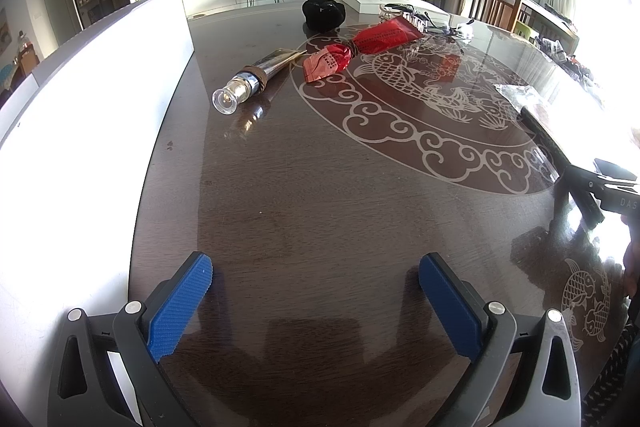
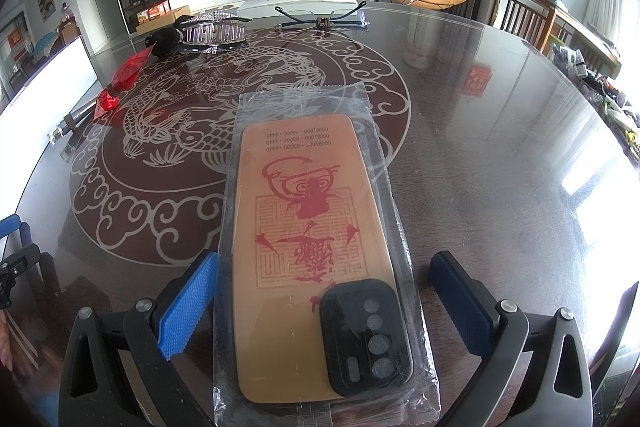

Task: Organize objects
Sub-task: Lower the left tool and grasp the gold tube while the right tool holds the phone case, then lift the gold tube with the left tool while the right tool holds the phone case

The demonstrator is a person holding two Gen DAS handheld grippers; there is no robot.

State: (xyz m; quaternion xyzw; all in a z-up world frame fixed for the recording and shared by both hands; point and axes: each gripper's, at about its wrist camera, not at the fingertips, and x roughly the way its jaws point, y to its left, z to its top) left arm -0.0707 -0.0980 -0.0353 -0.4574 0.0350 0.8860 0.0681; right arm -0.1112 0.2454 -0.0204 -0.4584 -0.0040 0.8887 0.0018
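Observation:
My right gripper (image 2: 324,307) is open, its blue pads on either side of an orange phone case (image 2: 308,227) sealed in a clear plastic bag, lying flat on the dark round table (image 2: 500,147). The left pad is near the bag's edge; the right pad stands apart. My left gripper (image 1: 316,303) is open and empty above bare table. Farther off in the left wrist view lie a silver tube with a clear cap (image 1: 256,79), a red foil packet (image 1: 360,49) and a black lump (image 1: 323,11). The bagged case shows at the right edge (image 1: 520,99).
A white box (image 1: 92,115) stands along the table's left side. At the back lie a clear hair claw (image 2: 212,31), glasses (image 2: 320,21) and a white flat box (image 2: 300,1). Wooden chairs (image 2: 524,15) stand at the right. The left gripper shows at the left edge (image 2: 12,251).

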